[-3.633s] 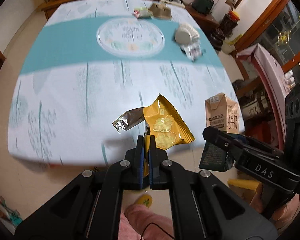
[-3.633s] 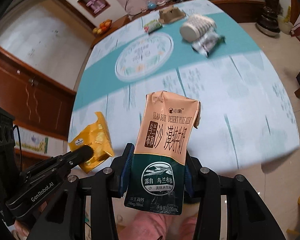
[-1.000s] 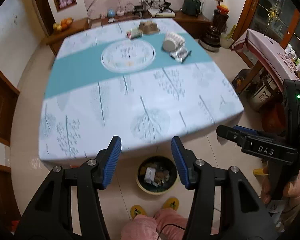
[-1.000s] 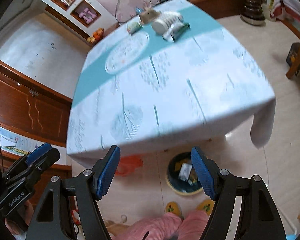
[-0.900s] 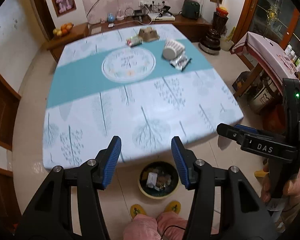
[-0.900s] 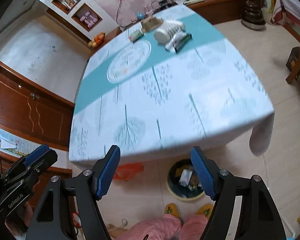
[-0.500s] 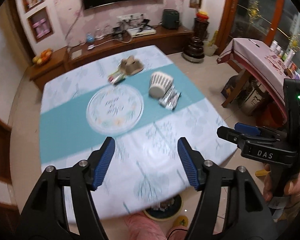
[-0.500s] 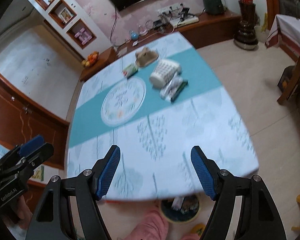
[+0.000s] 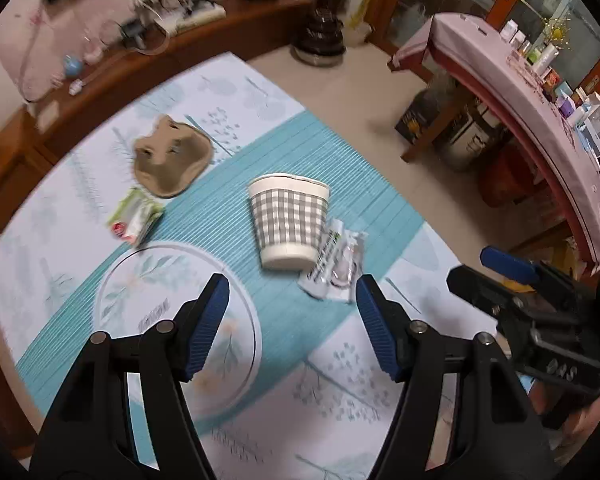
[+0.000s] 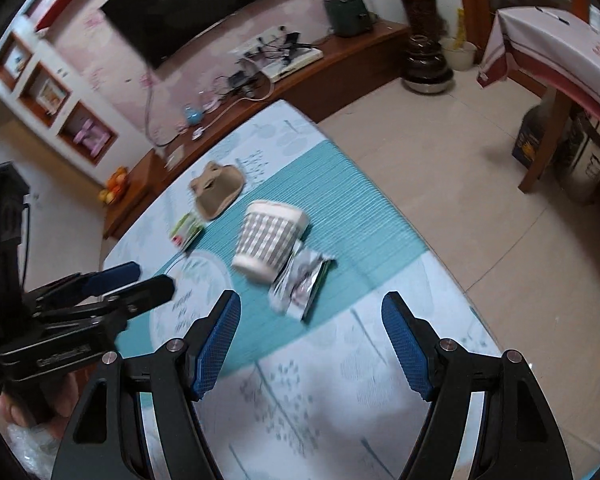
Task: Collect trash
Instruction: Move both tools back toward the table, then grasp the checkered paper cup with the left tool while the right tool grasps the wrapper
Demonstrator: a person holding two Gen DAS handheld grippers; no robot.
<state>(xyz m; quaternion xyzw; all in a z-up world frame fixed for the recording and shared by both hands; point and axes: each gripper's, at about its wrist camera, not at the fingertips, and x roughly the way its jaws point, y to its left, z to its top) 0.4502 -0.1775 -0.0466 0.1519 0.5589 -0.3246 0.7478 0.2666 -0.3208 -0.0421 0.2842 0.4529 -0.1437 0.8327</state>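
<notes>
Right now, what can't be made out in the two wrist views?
- Print on the silver wrapper and the green packet: motion blur, both views.
- Inside of the checked paper cup: mouth turned away, both views.
- Brown crumpled item: too blurred to identify.
- Table's near edge: cut off behind the open right gripper and left gripper.
- No bin in either view.

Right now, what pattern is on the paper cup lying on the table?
The paper cup has a grey-and-white check pattern with a plain white rim and base, clearest in the left wrist view.
</notes>
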